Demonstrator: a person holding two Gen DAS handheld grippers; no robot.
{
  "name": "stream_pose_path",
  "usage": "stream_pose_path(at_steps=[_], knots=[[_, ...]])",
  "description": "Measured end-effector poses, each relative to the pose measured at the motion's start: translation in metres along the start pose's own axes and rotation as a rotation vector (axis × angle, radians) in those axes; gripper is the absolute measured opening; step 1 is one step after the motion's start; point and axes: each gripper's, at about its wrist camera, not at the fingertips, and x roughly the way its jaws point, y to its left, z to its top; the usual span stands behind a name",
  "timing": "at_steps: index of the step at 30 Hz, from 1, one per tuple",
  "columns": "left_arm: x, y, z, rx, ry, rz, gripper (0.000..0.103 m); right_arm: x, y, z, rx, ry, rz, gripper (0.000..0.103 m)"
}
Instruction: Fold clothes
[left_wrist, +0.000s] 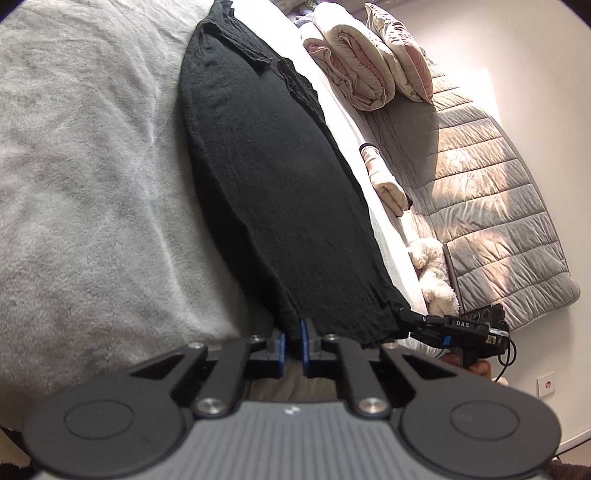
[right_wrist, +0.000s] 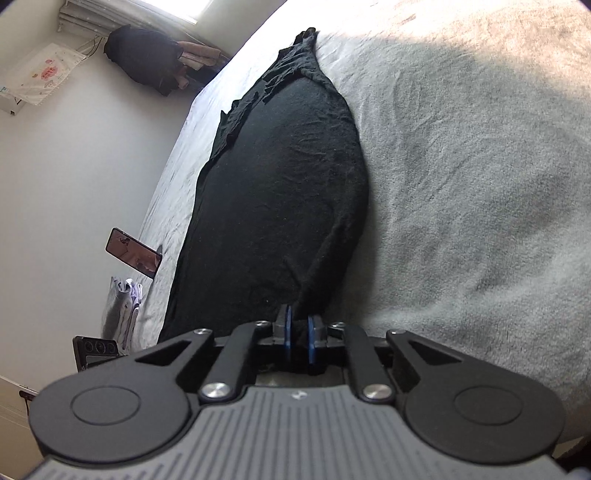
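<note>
Stretching away ahead of both grippers, a bed (left_wrist: 85, 177) is seen covered with a fluffy grey blanket of plush, napped texture, partly sunlit. On it, directly in front of the left gripper (left_wrist: 292, 341), a long black garment (left_wrist: 273, 177) of fine, slightly wrinkled knit is laid out in a narrow, tapering shape; its far end is rumpled and hard to make out. The near hem is bunched between the blue pads of the left gripper, which is clenched on it. To the right of that gripper, the right gripper (left_wrist: 408, 318) is seen gripping the hem's other corner; in its own view the cloth is gathered between its blue pads (right_wrist: 289, 326). Beyond, to the right, a quilted beige mattress pad (left_wrist: 491, 206), a rolled duvet (left_wrist: 354, 62) and a cushion (left_wrist: 402, 51) are seen. White letters "DAS" are read on the right gripper's body. A phone (right_wrist: 133, 257) leans at the bed's edge, left of the right gripper.
</note>
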Motion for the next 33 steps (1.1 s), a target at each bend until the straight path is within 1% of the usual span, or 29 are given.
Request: stream_pose_path(at_steps=[5, 9, 14, 19, 23, 25, 29, 31, 33], knots=[[-0.004, -0.007, 0.013, -0.019, -0.078, -0.059, 0.008, 0.002, 0.018, 0.02, -0.001, -0.029, -0.006, 0.012], [-0.009, -0.016, 0.032, -0.029, -0.156, -0.057, 0.008, 0.006, 0.029, 0.042, -0.018, -0.053, -0.006, 0.011], [-0.01, -0.024, 0.067, -0.062, -0.248, -0.013, 0.008, 0.015, 0.033, 0.075, -0.02, -0.094, -0.019, 0.011], [0.002, -0.023, 0.108, -0.11, -0.294, 0.042, 0.007, 0.034, 0.033, 0.108, -0.008, -0.13, -0.042, 0.011], [0.015, -0.01, 0.133, -0.154, -0.329, 0.069, 0.008, 0.055, 0.029, 0.129, 0.007, -0.138, -0.065, 0.011], [0.022, -0.001, 0.139, -0.168, -0.357, 0.087, 0.008, 0.065, 0.024, 0.137, 0.008, -0.145, -0.081, 0.011], [0.038, 0.018, 0.144, -0.196, -0.392, 0.147, 0.008, 0.083, 0.012, 0.149, 0.033, -0.149, -0.11, 0.011], [0.045, 0.022, 0.147, -0.195, -0.397, 0.17, 0.008, 0.092, 0.009, 0.154, 0.062, -0.135, -0.139, 0.012], [0.049, 0.023, 0.152, -0.169, -0.396, 0.193, 0.008, 0.1, 0.01, 0.157, 0.068, -0.131, -0.167, 0.012]])
